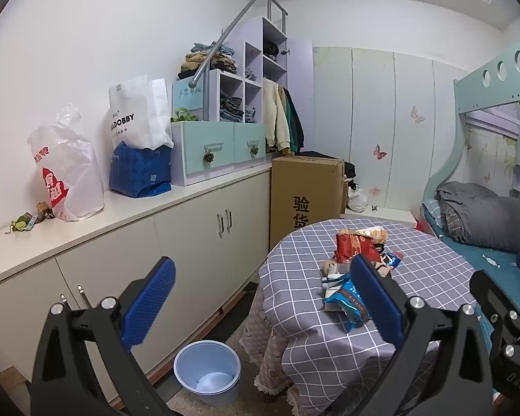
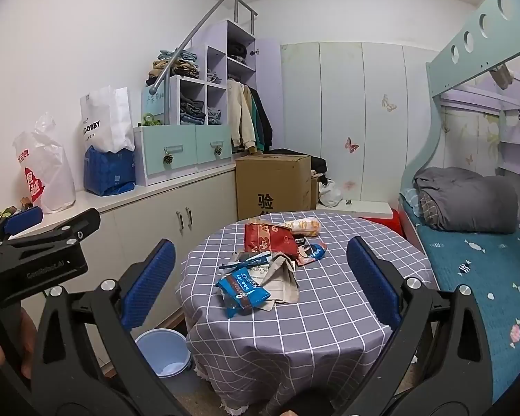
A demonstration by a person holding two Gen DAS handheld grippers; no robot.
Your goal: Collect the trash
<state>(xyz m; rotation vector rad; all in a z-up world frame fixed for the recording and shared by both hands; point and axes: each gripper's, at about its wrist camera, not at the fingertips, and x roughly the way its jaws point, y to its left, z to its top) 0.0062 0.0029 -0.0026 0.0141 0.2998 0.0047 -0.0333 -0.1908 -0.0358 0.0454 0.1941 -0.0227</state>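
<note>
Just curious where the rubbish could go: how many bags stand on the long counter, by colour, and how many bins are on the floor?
White bags: 2
Blue bag: 1
Bin: 1
Total: 4

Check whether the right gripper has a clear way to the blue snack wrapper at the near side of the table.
Probably yes: the right gripper is open and empty, and the blue snack wrapper lies uncovered ahead between its fingers, nothing standing in front of it.

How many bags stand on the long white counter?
3, along the wall: a clear plastic bag with red print, a blue bag, and a white paper bag standing in it. More may be hidden behind them.
</note>
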